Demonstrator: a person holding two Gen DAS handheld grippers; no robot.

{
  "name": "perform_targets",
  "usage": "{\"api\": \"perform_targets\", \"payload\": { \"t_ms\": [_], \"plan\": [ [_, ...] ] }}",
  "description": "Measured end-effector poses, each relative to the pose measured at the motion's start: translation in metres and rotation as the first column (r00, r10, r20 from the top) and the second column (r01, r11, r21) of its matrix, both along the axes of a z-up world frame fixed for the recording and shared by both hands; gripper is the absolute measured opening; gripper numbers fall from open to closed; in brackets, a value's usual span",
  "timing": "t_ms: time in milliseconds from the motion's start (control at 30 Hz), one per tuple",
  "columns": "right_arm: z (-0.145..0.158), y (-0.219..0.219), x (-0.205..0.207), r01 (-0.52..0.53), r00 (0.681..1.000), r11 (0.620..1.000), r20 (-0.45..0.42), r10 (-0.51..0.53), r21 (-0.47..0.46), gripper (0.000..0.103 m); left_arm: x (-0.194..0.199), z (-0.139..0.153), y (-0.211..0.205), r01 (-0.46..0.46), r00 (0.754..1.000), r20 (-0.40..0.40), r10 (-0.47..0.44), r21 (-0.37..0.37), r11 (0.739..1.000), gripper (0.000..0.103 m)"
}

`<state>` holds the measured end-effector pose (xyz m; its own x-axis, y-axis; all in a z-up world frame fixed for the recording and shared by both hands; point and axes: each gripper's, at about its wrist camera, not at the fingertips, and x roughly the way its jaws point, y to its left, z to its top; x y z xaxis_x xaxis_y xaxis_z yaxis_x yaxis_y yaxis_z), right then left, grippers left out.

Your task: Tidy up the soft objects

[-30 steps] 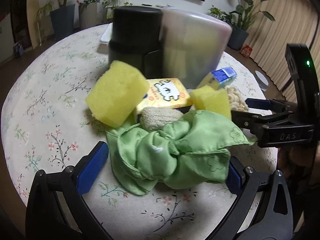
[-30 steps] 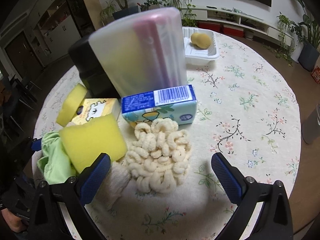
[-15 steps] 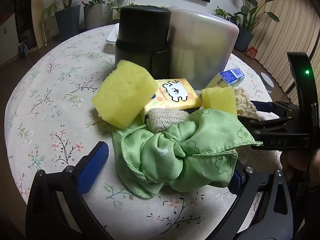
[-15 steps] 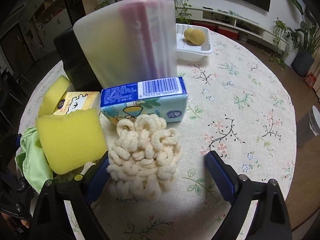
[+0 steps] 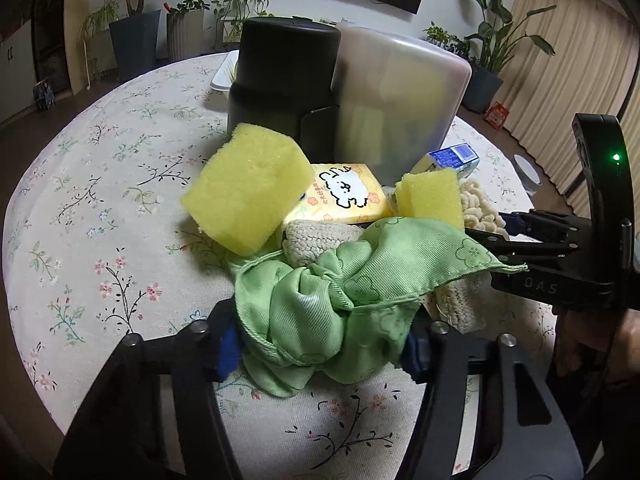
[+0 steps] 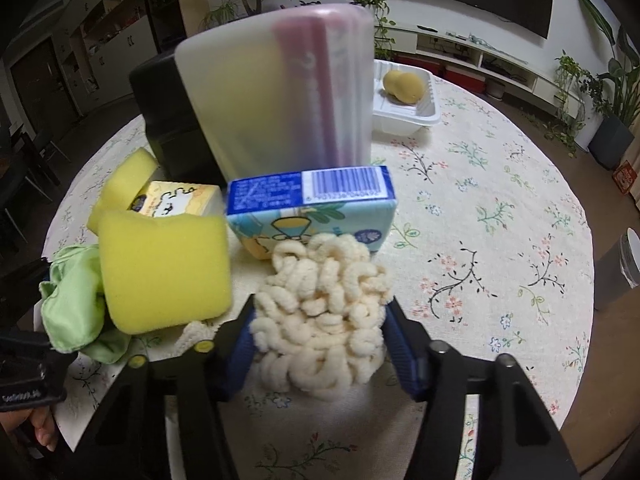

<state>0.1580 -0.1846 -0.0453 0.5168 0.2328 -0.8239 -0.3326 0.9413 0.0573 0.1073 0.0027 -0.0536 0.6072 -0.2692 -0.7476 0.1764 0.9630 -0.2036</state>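
A crumpled green cloth [image 5: 340, 288] lies at the near edge of the pile. My left gripper [image 5: 320, 354] is closing on it, and both blue pads press into its folds. A cream looped cloth [image 6: 324, 312] lies in front of a blue tissue pack [image 6: 312, 208]. The jaws of my right gripper [image 6: 320, 344] are closing on that cream cloth, one pad against each side. Two yellow sponges [image 5: 248, 188] [image 5: 430, 198] lean on a yellow tissue pack [image 5: 344, 196]. A beige knitted cloth [image 5: 316, 240] is partly hidden under the green one.
A black canister [image 5: 280, 76] and a frosted plastic container [image 5: 400, 104] stand upright behind the pile on the round floral table [image 5: 100, 200]. Behind them sits a white tray [image 6: 404, 116] holding a yellow lump. Potted plants and curtains ring the room.
Both grippers stood wide open around their cloths; now the left jaws have closed onto the green cloth and the right jaws onto the cream looped cloth. The right gripper has moved slightly closer.
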Motion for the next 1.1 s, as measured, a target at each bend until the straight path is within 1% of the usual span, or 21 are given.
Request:
{"api": "perform_targets", "payload": {
  "t_ms": [67, 133, 233, 400, 667, 900, 1100],
  "plan": [
    [0.001, 0.001, -0.002, -0.013, 1.000, 1.000, 0.000, 0.013, 0.012, 0.042, -0.001, 0.001, 0.001, 0.001, 1.000, 0.000, -0.001, -0.010, 1.000, 0.052],
    [0.002, 0.002, -0.004, -0.025, 1.000, 0.999, -0.004, 0.025, 0.026, 0.037, -0.003, 0.002, 0.002, -0.002, 1.000, 0.004, 0.002, -0.016, 1.000, 0.047],
    [0.003, 0.001, -0.004, -0.028, 1.000, 0.999, -0.010, 0.028, 0.042, 0.034, -0.007, 0.005, 0.004, -0.005, 1.000, 0.014, 0.005, -0.023, 1.000, 0.045],
    [0.007, -0.003, -0.009, -0.022, 1.000, 0.998, -0.011, 0.023, 0.059, 0.032, -0.013, 0.009, 0.006, -0.014, 0.999, 0.028, 0.015, -0.024, 1.000, 0.043],
    [0.017, -0.016, -0.022, -0.003, 1.000, 0.997, 0.004, 0.002, 0.076, 0.031, -0.021, 0.017, 0.013, -0.026, 0.999, 0.042, 0.027, -0.040, 0.999, 0.042],
    [0.026, -0.025, -0.031, 0.004, 1.000, 0.997, 0.009, -0.005, 0.076, 0.031, -0.031, 0.019, 0.020, -0.041, 0.998, 0.035, 0.042, -0.040, 0.998, 0.042],
    [0.034, -0.037, -0.040, 0.015, 1.000, 0.997, 0.007, -0.016, 0.076, 0.031, -0.034, 0.023, 0.035, -0.071, 0.997, 0.034, 0.072, -0.042, 0.997, 0.042]
  ]
}}
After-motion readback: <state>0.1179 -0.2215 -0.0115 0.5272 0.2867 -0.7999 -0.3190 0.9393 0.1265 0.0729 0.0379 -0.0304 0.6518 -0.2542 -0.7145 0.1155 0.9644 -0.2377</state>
